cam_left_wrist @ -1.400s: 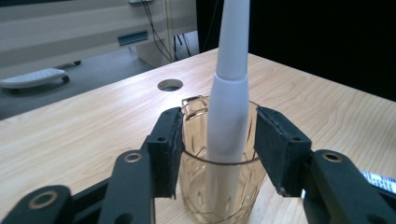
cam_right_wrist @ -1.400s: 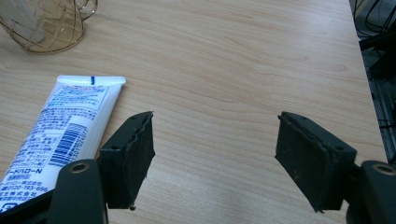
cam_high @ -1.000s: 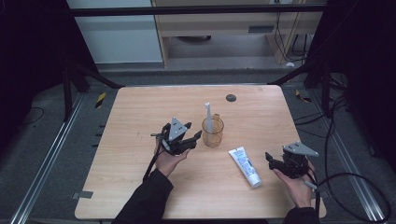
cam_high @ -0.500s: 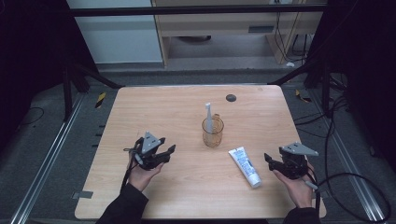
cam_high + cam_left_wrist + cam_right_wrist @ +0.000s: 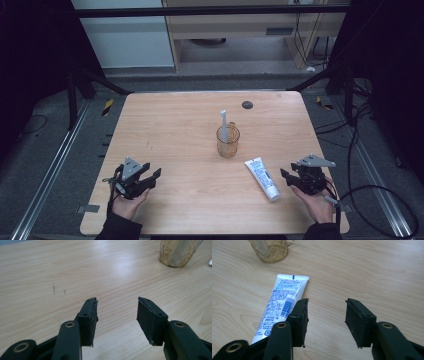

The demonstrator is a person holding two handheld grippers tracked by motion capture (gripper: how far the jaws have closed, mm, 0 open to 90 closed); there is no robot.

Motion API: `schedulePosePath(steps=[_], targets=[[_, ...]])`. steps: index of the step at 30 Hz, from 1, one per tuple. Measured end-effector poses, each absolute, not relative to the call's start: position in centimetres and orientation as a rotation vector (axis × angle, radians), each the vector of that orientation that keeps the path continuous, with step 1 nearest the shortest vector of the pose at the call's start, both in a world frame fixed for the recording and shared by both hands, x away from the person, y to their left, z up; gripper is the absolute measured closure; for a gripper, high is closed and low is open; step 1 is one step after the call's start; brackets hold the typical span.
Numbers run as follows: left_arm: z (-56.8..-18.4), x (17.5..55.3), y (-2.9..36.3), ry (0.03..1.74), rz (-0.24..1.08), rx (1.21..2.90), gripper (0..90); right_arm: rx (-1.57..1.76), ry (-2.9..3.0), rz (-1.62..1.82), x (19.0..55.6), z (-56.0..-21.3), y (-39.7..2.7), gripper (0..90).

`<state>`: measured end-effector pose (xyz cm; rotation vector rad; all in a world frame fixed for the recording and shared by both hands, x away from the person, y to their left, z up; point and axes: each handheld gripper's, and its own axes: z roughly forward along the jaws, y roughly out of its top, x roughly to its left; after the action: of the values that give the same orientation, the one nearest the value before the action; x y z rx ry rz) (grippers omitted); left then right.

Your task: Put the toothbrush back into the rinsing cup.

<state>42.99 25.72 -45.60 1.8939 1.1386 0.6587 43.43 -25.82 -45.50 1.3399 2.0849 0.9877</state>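
The tube (image 5: 262,178) lies on the counter (image 5: 180,130) near right, just left of the right gripper (image 5: 289,179), whose empty jaws have been closing. Left gripper (image 5: 152,175) near left, jaws apart, seemingly empty.

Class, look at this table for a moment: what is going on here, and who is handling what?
A person sits at a wooden table with a two-jaw gripper in each hand. The left gripper is near the table's front left corner, open, with bare wood between its jaws. The right gripper is open too, its jaws having just been closing with nothing between them, beside a toothpaste tube lying flat. In the middle, an amber glass cup holds a toothbrush standing upright. Neither gripper touches anything.
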Motion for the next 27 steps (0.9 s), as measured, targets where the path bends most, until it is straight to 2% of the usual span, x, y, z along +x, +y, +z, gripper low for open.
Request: schedulePosePath(steps=[10, 27], targets=[[-46.0, 42.5, 27.5, 1.210, 0.679, 1.888, 52.9, 1.361, 2.131, 0.988, 43.2, -45.2, -25.1, 56.6], [-47.3, 44.1, 28.1, 1.237, 0.670, 1.945, 53.1, 1.369, 2.198, 0.949, 44.3, -43.9, -22.4, 46.4]])
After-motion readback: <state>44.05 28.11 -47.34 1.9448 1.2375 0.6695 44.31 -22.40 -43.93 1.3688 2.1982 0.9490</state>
